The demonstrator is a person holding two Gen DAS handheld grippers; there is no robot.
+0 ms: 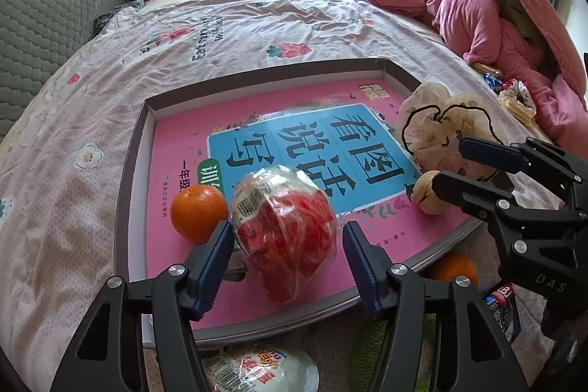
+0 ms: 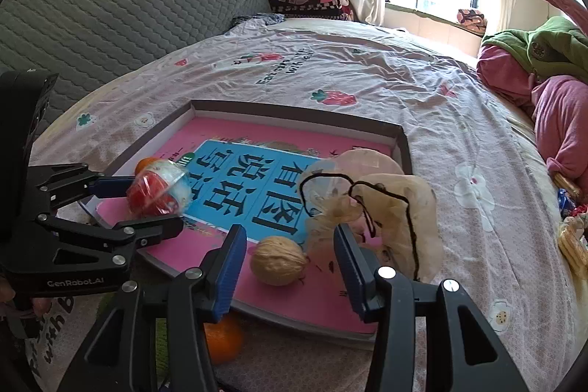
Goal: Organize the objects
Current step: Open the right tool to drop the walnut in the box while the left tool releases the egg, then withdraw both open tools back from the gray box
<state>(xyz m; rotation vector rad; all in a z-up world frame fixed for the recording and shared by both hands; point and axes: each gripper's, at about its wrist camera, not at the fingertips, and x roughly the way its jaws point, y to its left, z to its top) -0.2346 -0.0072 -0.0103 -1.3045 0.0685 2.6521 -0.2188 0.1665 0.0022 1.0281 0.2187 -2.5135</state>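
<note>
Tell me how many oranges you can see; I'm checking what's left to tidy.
2. One orange sits in the tray, left of the wrapped red snack; another orange lies on the bed beside the tray's near edge. Others may be hidden.

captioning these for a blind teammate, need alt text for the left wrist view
The open left hand-held gripper straddles a plastic-wrapped red snack lying on a pink book in a shallow tray on a bed. An orange sits beside it; the right hand-held gripper reaches in near a walnut.
</note>
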